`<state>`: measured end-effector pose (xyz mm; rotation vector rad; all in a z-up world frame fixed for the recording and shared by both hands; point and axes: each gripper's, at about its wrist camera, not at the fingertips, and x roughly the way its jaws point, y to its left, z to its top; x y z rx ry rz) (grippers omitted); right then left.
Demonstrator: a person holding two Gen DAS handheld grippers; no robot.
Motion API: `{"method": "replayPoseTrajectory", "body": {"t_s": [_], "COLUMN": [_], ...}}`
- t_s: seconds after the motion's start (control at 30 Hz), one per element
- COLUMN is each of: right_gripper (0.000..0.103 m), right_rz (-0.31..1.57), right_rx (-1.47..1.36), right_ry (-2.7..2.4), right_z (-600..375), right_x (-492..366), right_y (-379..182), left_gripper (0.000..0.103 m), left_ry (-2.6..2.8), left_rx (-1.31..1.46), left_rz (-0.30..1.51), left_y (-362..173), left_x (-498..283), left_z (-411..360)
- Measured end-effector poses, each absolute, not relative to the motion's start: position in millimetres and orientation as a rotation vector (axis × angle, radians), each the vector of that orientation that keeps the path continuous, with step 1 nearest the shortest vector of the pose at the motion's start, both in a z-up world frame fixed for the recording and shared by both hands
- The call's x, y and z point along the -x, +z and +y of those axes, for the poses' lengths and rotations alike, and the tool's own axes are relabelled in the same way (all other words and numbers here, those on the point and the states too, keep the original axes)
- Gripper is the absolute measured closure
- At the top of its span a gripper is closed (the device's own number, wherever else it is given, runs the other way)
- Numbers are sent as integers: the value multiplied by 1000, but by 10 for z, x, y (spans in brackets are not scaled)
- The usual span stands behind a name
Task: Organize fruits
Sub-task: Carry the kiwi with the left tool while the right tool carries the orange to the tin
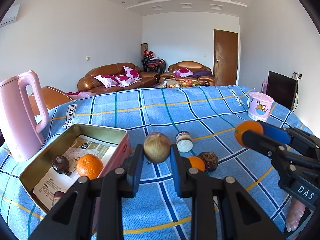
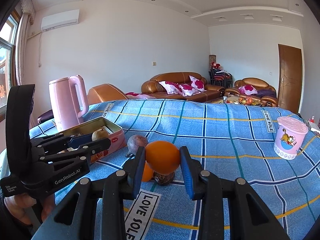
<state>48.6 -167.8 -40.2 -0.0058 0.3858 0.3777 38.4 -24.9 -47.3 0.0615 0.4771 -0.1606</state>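
One fruit inside each tool.

Both grippers are matt black plastic with scissor-like linkage arms joined by round silver pins. The left gripper has blue ribbed pads on the inner faces of its fingers, and so does the right gripper. Seen from the right wrist, the left one carries white lettering reading "GenRobot.AI" and a small label, "Data Acquisition System", with a tall curved black housing behind. The right one's body shows white letters "DAS".
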Motion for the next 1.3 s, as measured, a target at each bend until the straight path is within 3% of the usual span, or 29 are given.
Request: {"method": "replayPoseTrajectory", "body": {"t_s": [0.77, 1.3], "right_gripper": [66, 66], "right_rz": [384, 432], "right_rx": [51, 109], "right_ry": [402, 546], "right_z": [-1570, -899], "right_x": [-471, -708], "right_y": [-404, -266], "left_gripper": [75, 75], "left_ry": [-133, 28], "left_rx": [-84, -5], "left_rz": [432, 489], "left_y": [-434, -323], "left_x": [-287, -353], "left_z": [-239, 560]}}
